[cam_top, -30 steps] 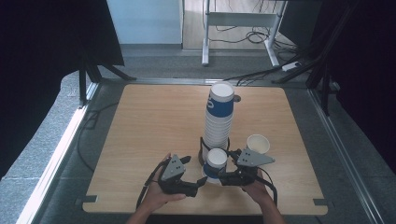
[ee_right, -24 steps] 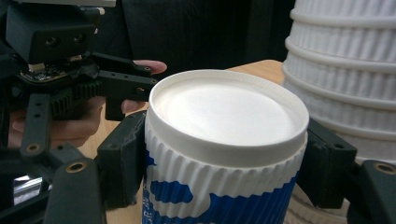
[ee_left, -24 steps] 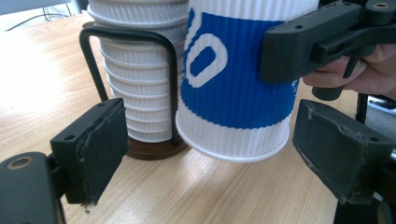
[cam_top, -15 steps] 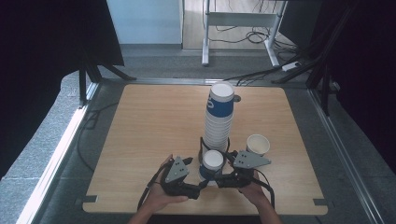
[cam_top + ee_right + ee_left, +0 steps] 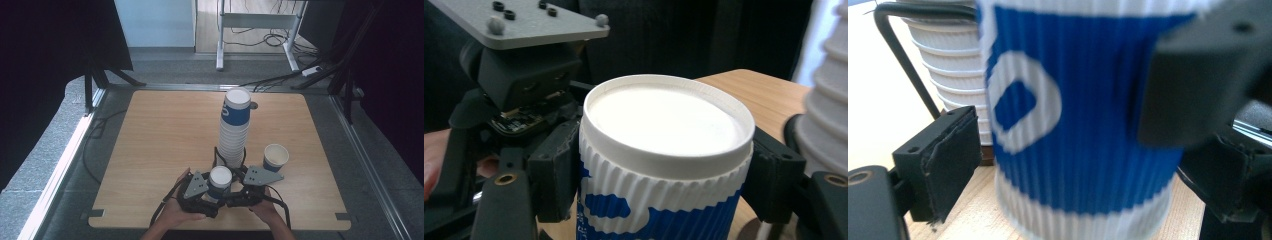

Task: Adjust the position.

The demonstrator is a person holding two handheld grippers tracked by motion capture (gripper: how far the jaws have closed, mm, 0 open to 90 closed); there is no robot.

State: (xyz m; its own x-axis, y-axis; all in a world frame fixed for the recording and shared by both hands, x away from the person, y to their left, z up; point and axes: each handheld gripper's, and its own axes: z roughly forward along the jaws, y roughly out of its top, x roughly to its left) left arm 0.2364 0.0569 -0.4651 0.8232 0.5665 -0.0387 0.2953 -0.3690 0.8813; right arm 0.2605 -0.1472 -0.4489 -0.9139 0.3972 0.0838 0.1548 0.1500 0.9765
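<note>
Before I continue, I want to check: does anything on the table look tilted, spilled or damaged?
Nothing is spilled or visibly damaged. The tall stack of white ribbed paper cups leans slightly left. The blue-and-white ribbed paper cup and the separate paper cup stand upright.

No word, brand or number can be read anywhere. The nearest to a sign is a white ring-shaped mark on the blue band of the cup (image 5: pixel 1073 125), left of centre in the left gripper view; whether it is a letter, a digit or a logo cannot be told.
</note>
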